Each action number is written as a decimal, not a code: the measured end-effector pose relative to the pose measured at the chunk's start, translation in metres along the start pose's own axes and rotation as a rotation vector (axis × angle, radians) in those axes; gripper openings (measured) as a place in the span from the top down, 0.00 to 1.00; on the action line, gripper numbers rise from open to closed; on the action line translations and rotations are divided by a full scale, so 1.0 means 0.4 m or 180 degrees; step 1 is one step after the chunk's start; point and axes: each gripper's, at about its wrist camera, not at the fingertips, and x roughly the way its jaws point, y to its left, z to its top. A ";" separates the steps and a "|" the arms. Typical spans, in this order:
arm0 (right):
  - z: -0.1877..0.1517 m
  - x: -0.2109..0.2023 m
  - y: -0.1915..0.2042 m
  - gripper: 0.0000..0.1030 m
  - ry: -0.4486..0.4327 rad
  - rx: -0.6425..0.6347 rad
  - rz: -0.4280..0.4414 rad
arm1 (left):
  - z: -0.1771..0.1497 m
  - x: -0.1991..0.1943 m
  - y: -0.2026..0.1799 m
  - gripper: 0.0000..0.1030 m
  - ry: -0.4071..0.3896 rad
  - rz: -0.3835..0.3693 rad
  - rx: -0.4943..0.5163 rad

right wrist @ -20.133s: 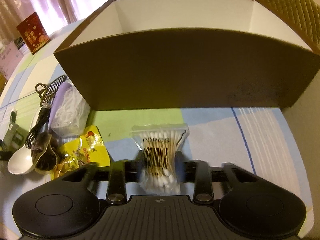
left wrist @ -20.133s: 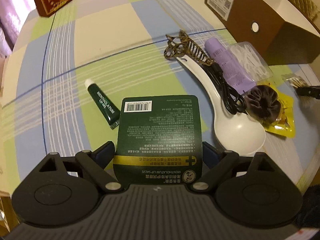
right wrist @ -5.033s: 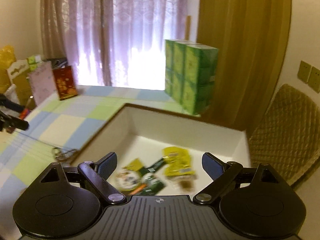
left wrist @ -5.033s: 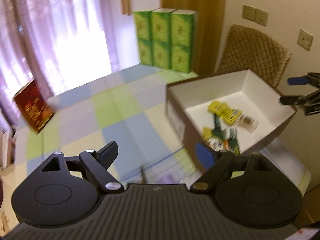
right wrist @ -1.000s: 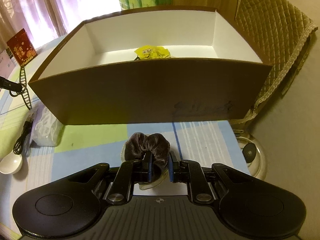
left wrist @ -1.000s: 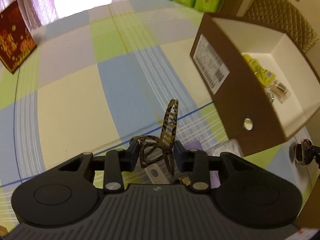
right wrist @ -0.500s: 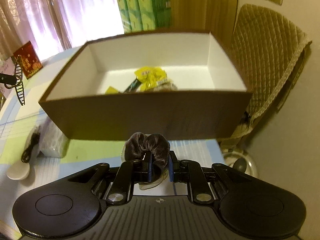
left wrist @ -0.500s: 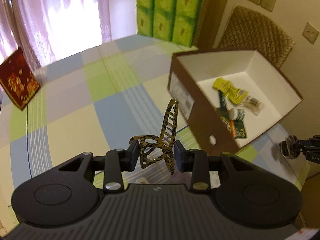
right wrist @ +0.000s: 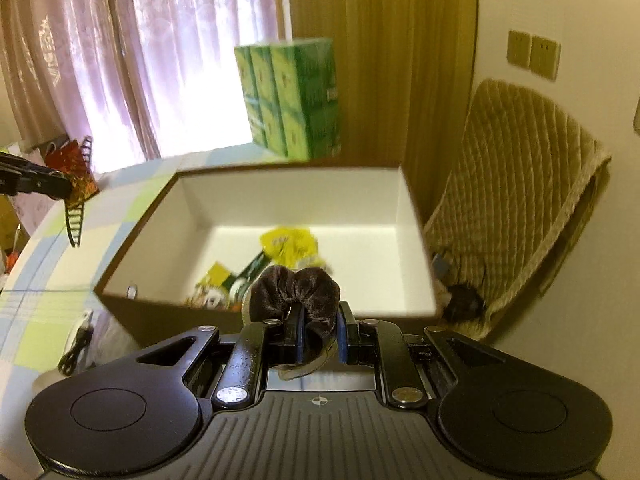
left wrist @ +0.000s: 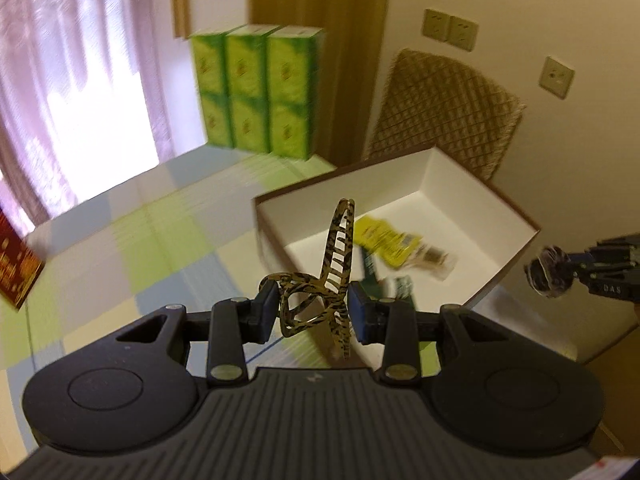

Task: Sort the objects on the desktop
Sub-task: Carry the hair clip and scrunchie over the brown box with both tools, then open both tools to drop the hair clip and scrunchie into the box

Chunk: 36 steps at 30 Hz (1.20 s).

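My left gripper (left wrist: 313, 312) is shut on a tortoiseshell hair claw clip (left wrist: 324, 280), held in the air beside the near left corner of the brown box (left wrist: 452, 184). My right gripper (right wrist: 318, 334) is shut on a dark brown velvet scrunchie (right wrist: 296, 288), just in front of the box's near wall (right wrist: 168, 316). The box, white inside, holds a yellow packet (right wrist: 288, 244), a green tube (right wrist: 248, 272) and other small packs. Each gripper shows in the other's view: the right with its scrunchie (left wrist: 550, 272), the left with its clip (right wrist: 76, 216).
A checked tablecloth (left wrist: 132, 240) covers the table. A stack of green boxes (left wrist: 256, 96) stands at the far edge, a red box (left wrist: 16, 272) at the left. A black cable (right wrist: 76, 348) and a clear pack lie left of the box. A quilted chair (right wrist: 520, 184) stands behind it.
Both grippers have risen with their loads, so the views now look down into the box from higher up. The clip and the scrunchie remain gripped.
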 end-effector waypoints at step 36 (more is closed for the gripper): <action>0.081 0.384 -0.109 0.88 0.0902 -0.0767 0.0008 | 0.138 0.589 -0.129 0.69 0.0953 0.0268 0.0555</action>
